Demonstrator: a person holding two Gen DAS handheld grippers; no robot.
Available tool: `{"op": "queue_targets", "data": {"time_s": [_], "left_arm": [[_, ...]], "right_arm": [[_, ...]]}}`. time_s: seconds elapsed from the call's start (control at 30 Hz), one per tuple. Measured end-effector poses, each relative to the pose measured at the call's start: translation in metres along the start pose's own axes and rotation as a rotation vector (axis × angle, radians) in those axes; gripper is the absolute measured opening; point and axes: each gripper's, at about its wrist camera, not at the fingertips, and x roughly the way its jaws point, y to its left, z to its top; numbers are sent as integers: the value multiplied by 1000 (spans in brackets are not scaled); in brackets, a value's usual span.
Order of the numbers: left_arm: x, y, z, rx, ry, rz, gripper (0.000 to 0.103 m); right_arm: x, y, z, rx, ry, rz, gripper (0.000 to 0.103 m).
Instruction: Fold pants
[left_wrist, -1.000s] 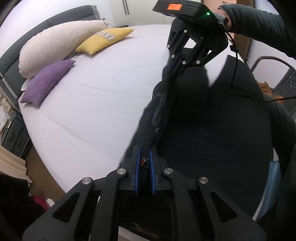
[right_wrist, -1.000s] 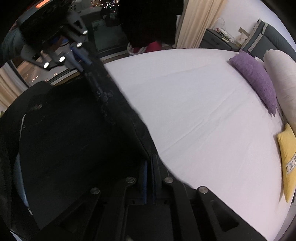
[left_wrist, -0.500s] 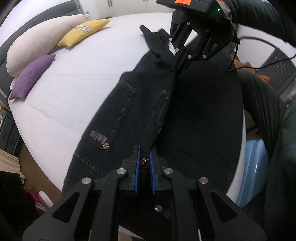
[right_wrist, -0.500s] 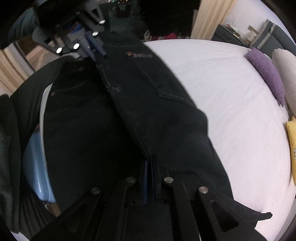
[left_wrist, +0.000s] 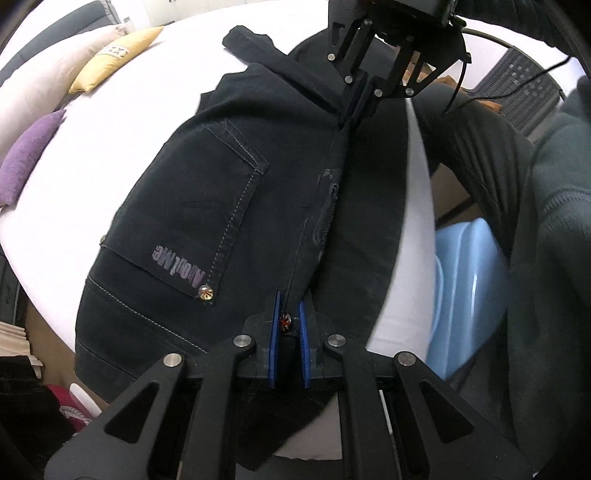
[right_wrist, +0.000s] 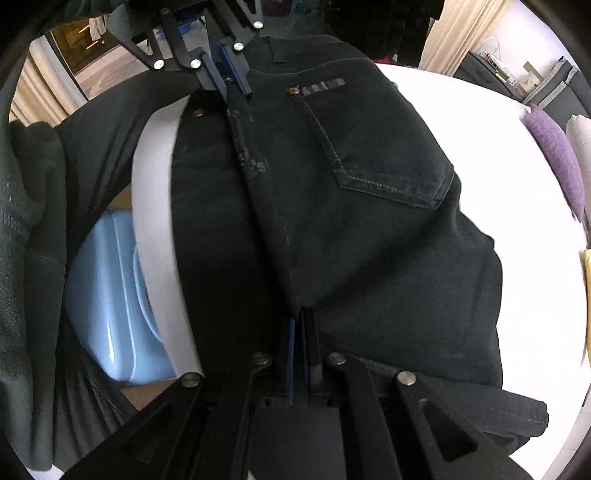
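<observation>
Black pants (left_wrist: 207, 206) lie spread on the white bed (left_wrist: 110, 122), back pocket up, one half draped over the near edge. My left gripper (left_wrist: 289, 321) is shut on the waistband at its button. My right gripper (right_wrist: 302, 325) is shut on the pants' centre seam at the far end; it also shows in the left wrist view (left_wrist: 356, 107). The left gripper shows in the right wrist view (right_wrist: 231, 86). The pants (right_wrist: 369, 206) are stretched between the two grippers along the seam.
Purple (left_wrist: 27, 155), cream (left_wrist: 40, 99) and yellow (left_wrist: 118, 51) pillows lie at the bed's head. A light blue plastic tub (left_wrist: 469, 288) stands beside the bed edge by the person's dark-clothed body (left_wrist: 546, 221). Nightstand and curtain (right_wrist: 454, 33) lie beyond.
The pants, held up edge-on a second ago, have been swung down and laid flat on the bed; both grippers came lower and stayed shut on the fabric.
</observation>
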Motion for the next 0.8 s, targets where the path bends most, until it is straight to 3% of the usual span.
{"op": "queue_targets", "data": {"time_s": [0.33,0.57,0.8], "left_arm": [[2,-27,-14,8,23,-26,8],[-4,-16,-16,19,25,-34,8],[9,-13,-21,10,29,-25,11]], "right_arm": [[-2,24,4,5,-9,-31,4],[-3,37,4,45,-23,-43,4],[7,60,-15,89,-19,-93,6]]}}
